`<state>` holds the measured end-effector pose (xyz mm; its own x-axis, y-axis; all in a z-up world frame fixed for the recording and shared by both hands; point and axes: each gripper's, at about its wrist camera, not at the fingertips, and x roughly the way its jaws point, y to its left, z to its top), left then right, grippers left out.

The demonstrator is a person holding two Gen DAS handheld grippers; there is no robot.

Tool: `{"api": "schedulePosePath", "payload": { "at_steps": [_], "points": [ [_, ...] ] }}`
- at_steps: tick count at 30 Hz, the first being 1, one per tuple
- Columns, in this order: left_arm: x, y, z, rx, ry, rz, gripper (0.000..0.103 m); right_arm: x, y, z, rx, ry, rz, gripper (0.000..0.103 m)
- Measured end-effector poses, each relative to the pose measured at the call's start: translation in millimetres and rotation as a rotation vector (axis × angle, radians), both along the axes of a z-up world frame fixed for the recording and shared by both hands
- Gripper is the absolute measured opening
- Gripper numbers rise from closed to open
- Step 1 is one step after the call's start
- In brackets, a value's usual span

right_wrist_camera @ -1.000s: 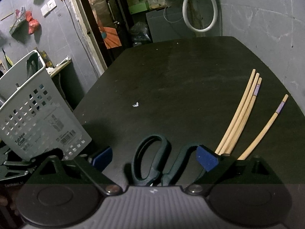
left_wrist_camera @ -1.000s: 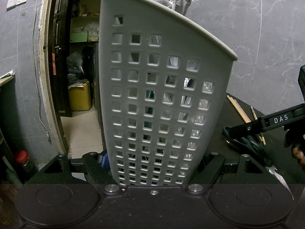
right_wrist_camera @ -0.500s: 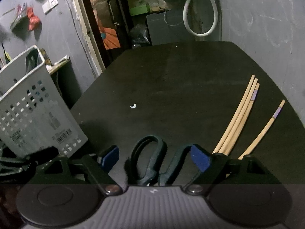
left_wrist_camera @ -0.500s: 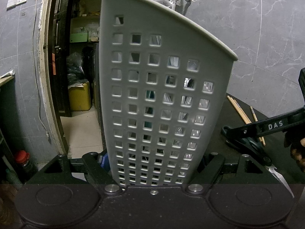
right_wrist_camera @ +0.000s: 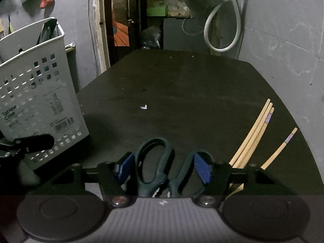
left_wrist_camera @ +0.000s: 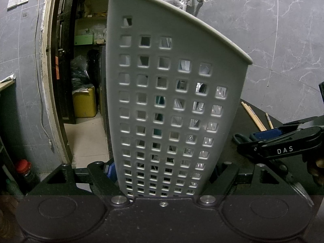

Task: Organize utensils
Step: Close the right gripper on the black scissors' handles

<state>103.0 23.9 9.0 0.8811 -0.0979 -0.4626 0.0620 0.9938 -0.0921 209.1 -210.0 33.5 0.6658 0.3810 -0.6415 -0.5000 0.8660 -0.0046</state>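
My right gripper (right_wrist_camera: 164,172), jaws just closing around the scissors (right_wrist_camera: 156,168) flat on the table (right_wrist_camera: 182,85), pads not yet pressing, should square on both handle loops, while my left gripper (left_wrist_camera: 162,178) clamps the caddy (left_wrist_camera: 166,101).

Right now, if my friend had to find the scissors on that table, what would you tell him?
Start at the dark table, with a grey holed basket at its left edge and pale wooden chopsticks lying on the right. Between them, at the near edge, lie the scissors, inside the jaws of the right gripper, which have just been closing. They alone have dark green loop handles.
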Motion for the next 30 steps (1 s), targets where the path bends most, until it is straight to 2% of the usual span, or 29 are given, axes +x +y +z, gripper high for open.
{"api": "schedulePosePath", "payload": {
  "at_steps": [16, 20, 24, 30],
  "points": [
    [-0.6, -0.3, 0.3, 0.001, 0.000, 0.000, 0.081, 5.8, -6.1, 1.1, 0.003, 0.004, 0.017, 0.068],
    [-0.5, -0.1, 0.3, 0.000, 0.000, 0.000, 0.081, 9.1, -6.4, 4.2, 0.016, 0.011, 0.005, 0.063],
    [-0.8, -0.6, 0.7, 0.002, 0.000, -0.001, 0.081, 6.9, -4.8, 2.1, 0.020, -0.008, 0.018, 0.062],
    [-0.9, -0.3, 0.7, 0.002, 0.000, -0.001, 0.081, 1.1, -12.1, 11.8, 0.093, -0.058, 0.029, 0.062]
  ]
}}
